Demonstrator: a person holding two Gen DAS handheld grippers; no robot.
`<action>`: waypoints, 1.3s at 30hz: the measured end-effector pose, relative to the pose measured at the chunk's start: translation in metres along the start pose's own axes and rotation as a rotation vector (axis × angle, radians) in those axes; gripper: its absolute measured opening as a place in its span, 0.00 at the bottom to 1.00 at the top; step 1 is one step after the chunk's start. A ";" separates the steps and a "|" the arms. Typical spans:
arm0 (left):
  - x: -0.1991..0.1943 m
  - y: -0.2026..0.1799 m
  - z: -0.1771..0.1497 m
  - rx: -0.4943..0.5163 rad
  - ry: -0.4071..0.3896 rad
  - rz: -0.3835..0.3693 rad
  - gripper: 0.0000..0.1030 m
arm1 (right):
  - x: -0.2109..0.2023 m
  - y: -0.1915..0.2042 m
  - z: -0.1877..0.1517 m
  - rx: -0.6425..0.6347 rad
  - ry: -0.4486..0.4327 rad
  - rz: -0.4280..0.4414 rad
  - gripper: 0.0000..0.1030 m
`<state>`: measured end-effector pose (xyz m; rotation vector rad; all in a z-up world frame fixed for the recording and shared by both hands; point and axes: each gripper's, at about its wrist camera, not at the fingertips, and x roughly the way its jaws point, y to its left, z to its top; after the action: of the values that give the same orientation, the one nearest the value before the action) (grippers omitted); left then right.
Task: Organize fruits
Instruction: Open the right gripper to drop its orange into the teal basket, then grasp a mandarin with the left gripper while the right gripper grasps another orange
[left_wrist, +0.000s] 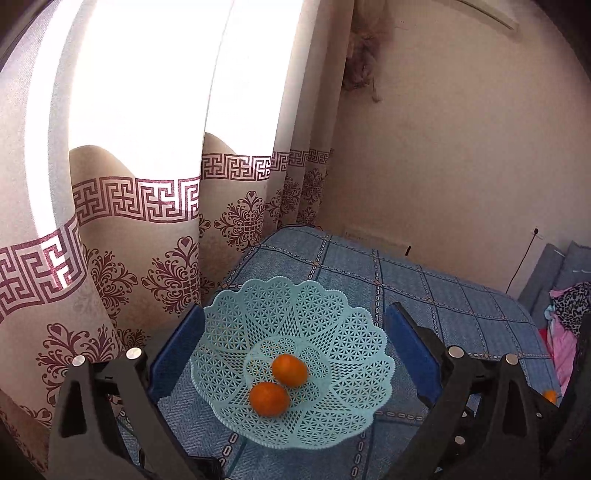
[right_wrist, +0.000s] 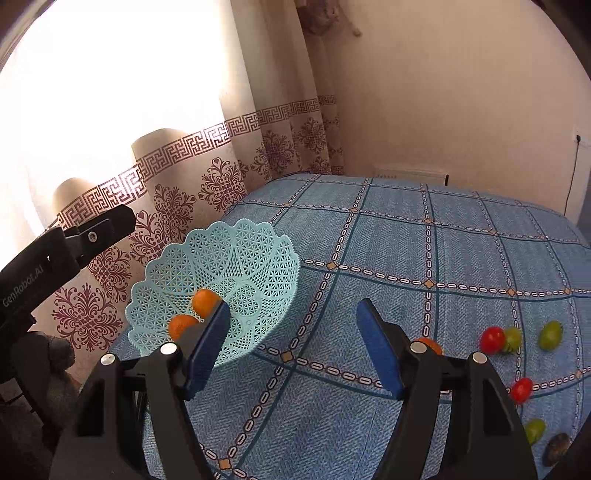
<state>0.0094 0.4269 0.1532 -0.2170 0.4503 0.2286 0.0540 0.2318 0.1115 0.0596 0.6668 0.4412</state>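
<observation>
A pale turquoise lattice basket (left_wrist: 332, 321) stands near the table's left corner and holds two oranges (left_wrist: 289, 370) (left_wrist: 269, 398). My left gripper (left_wrist: 295, 325) hovers over it, open, with nothing between its blue pads. In the right wrist view the same basket (right_wrist: 258, 258) sits left of my right gripper (right_wrist: 291, 315), which is open and empty above the cloth. Loose fruit lies to its right: a third orange (right_wrist: 430, 343) half hidden behind the right finger, red tomatoes (right_wrist: 492, 339) (right_wrist: 521, 389) and green ones (right_wrist: 550, 334) (right_wrist: 535, 430).
A blue checked cloth (right_wrist: 424, 251) covers the table. Patterned curtains (left_wrist: 122, 221) hang close behind the basket at the left, a beige wall at the back. A dark round item (right_wrist: 557, 447) lies at the table's right edge. Clothes (left_wrist: 570, 317) pile beyond the table.
</observation>
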 end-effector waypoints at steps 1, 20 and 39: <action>-0.001 -0.001 0.000 0.003 0.001 -0.003 0.97 | -0.003 -0.004 -0.001 0.008 -0.004 -0.006 0.69; 0.001 -0.041 -0.017 0.080 0.045 -0.083 0.97 | -0.053 -0.120 -0.030 0.218 -0.026 -0.146 0.69; 0.016 -0.109 -0.060 0.208 0.164 -0.215 0.97 | -0.118 -0.242 -0.066 0.396 -0.081 -0.344 0.75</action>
<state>0.0281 0.3103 0.1100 -0.0787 0.6049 -0.0479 0.0225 -0.0419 0.0816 0.3310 0.6615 -0.0284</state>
